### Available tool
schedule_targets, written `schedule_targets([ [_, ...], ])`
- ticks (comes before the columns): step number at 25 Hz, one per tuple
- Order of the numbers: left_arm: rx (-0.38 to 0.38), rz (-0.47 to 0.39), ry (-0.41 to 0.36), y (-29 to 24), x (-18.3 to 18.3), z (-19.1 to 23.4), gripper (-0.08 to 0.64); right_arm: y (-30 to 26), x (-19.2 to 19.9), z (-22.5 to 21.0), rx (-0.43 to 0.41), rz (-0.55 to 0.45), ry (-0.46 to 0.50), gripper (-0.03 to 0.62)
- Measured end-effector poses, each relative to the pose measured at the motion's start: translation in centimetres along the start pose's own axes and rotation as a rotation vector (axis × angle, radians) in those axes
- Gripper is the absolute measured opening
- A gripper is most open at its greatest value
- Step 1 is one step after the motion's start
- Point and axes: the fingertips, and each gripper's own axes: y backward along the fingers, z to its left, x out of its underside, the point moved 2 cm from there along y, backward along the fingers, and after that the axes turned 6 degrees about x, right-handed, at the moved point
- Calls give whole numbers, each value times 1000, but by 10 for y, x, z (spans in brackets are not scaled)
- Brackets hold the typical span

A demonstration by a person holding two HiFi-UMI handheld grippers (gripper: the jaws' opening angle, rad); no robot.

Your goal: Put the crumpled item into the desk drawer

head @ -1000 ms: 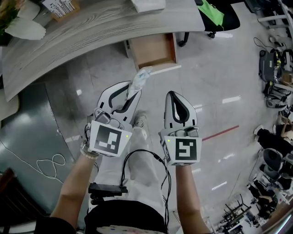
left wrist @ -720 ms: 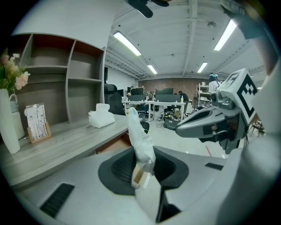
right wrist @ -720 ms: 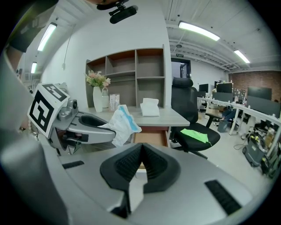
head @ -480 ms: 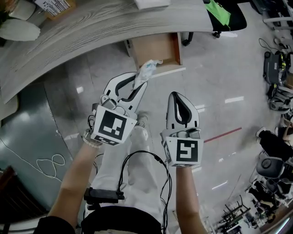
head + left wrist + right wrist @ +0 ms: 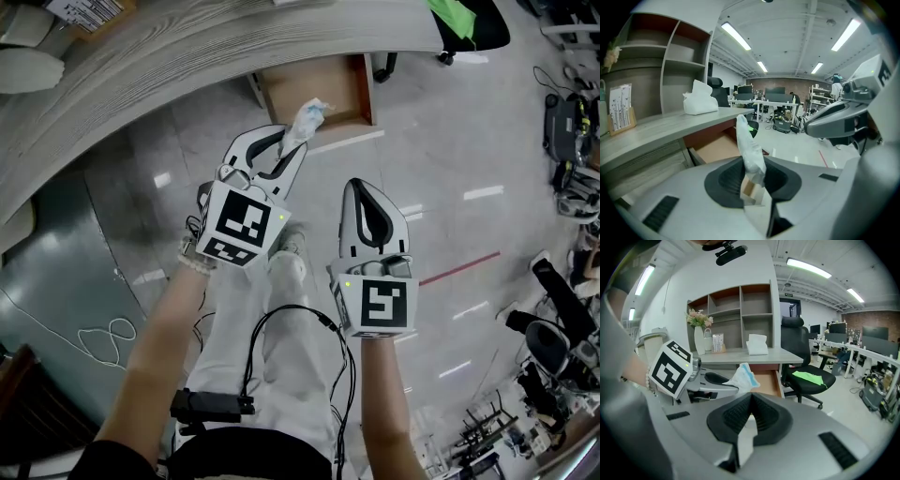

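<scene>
Nearest: black cable (image 5: 265, 328) looping over the person's light trousers (image 5: 281, 375).

Right gripper (image 5: 362, 190): jaws closed tip to tip, nothing between them. In its own view (image 5: 750, 401) the pads meet at the tips. It hangs over bare floor (image 5: 450, 141), beside the left one and lower in the head view.

Left gripper (image 5: 286, 150): partly closed and clamped on the crumpled item (image 5: 307, 117). Left gripper view (image 5: 752, 176) shows both pads pressing the item's lower end (image 5: 749, 150), with the rest sticking up and forward past the tips. The item is white, with a blue edge visible from the right gripper view (image 5: 740, 377).

Item location: in the air, in the left jaws, just in front of the open drawer (image 5: 319, 89), not inside it. In the head view its top overlaps the drawer's front edge.

Drawer: pulled out from under the desk (image 5: 169, 56). Brown bottom, and the visible part looks bare.

Further back: white tissue box (image 5: 700, 101) on the desktop, shelf unit (image 5: 670, 56) behind it. Black office chair (image 5: 806, 366) with something green on the seat, right of the drawer.
</scene>
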Motion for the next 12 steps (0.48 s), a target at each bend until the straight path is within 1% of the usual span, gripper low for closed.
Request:
schedule_targets([
  [4, -7, 1, 15, -15, 4, 9, 94, 0, 5, -1, 3, 6, -6, 5],
  [7, -10, 28, 10, -25, 12, 13, 94, 1, 13, 0, 0, 18, -7, 5],
  [12, -4, 63, 13, -39, 26, 15, 95, 2, 23, 5, -10, 48, -51, 5],
])
